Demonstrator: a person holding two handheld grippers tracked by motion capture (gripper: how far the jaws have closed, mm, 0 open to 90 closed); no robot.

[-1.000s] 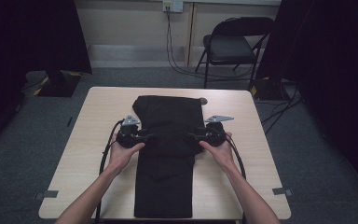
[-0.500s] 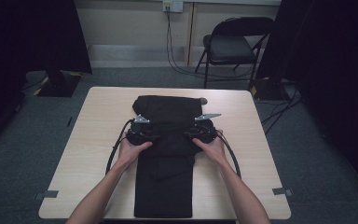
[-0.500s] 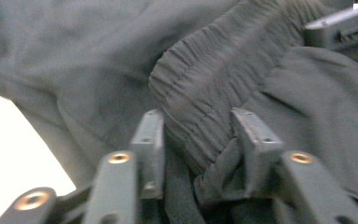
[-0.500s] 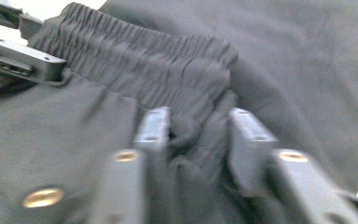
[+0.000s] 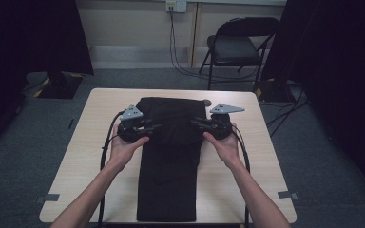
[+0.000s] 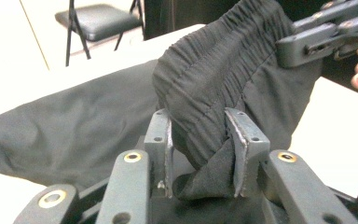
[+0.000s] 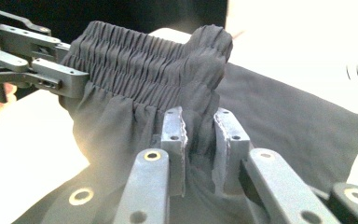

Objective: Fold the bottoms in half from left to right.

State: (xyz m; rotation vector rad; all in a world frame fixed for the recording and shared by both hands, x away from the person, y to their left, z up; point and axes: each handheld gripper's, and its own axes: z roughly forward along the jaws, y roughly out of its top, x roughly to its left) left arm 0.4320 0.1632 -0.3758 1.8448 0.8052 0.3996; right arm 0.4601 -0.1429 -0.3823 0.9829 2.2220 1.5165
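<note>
A pair of black trousers [image 5: 168,161] lies lengthwise down the middle of the pale wooden table [image 5: 76,156], legs running to the near edge and the upper part toward the far edge. The elastic, gathered waistband [image 6: 223,60] is folded back over the garment and lifted off it, stretched between the two tongs roughly halfway along the table. The left gripper [image 5: 145,129] sits at the left side of the cloth; in the left gripper view its pads [image 6: 161,135] press on a bunched fold of the waistband's end, so it is gripping the fabric, and its jaws have just been closing further on it. The right gripper [image 5: 202,124] sits at the right side of the cloth; in the right gripper view its pads [image 7: 175,130] pinch a puckered fold of the other end of the waistband [image 7: 135,70], again a firm hold on the fabric, with the jaws just having closed in on it. Each gripper view also shows the opposite tong clamped farther off on the band. A grey three-cornered plate tops each tool, and black cables trail back along the person's forearms to the near edge. Beyond the far right of the table stands a dark folding chair [image 5: 240,45] on grey carpet, by a pale wall with cables hanging from a socket
</note>
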